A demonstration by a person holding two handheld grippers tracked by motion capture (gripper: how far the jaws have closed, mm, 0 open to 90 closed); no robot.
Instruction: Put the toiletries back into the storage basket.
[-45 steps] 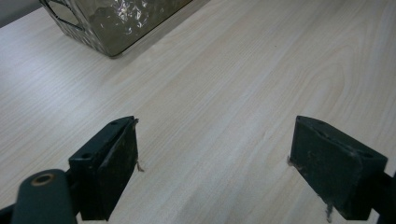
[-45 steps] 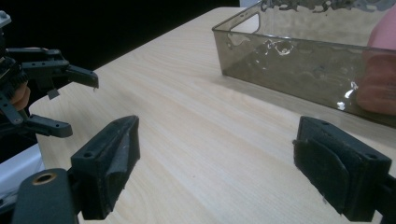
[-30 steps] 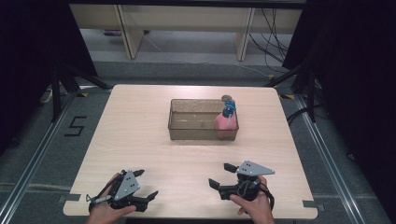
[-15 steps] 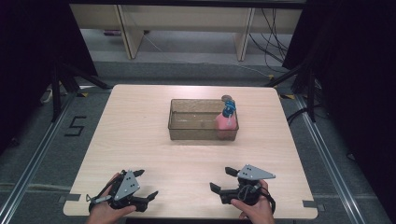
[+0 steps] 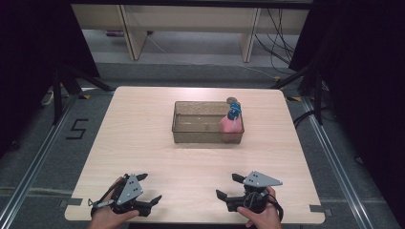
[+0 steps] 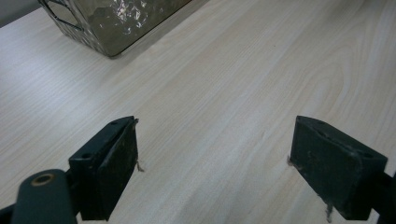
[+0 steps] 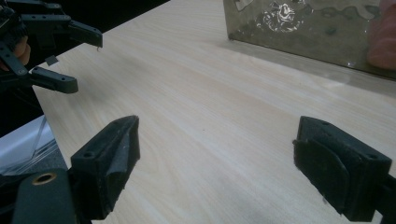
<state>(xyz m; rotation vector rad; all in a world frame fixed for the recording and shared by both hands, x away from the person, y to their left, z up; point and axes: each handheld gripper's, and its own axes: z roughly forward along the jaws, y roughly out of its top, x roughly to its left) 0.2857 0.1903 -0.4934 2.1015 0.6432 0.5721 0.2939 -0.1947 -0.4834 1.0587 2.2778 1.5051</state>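
Seen from the high view, a pale wooden table (image 5: 143,138) holds a clear plastic bin (image 5: 200,130) near its middle, with a pink bottle (image 5: 231,125) with a blue top standing upright in the bin's right end. The left gripper (image 5: 149,190) and right gripper (image 5: 228,186) rest at the near edge, well apart from the bin, each in a hand, jaws spread and empty. In the left gripper view, the wide-open jaws frame bare wood, with a bin corner (image 6: 112,23) ahead. In the right gripper view, the spread jaws face the bin wall (image 7: 299,28), the pink bottle (image 7: 384,42) behind it; the left gripper (image 7: 86,58) sits far left.
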